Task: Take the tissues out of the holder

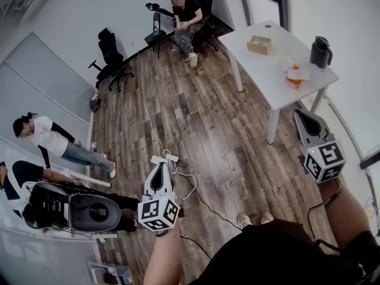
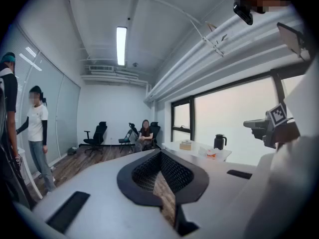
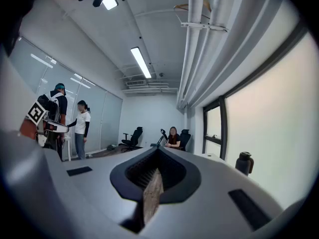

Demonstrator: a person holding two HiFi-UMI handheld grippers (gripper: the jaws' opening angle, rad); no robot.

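A small wooden tissue holder stands on the white table at the far right; it also shows in the left gripper view as a small box. Crumpled white tissues with something orange lie near the table's near end. My left gripper hangs over the wood floor, far from the table, shut and holding nothing. My right gripper is raised near the table's near corner, also shut and holding nothing. In each gripper's own view the jaws meet at the tip: left gripper, right gripper.
A black thermos jug stands on the table by the window. A person sits by the far wall among office chairs. Two people and dark equipment are at the left. A power strip with cable lies on the floor.
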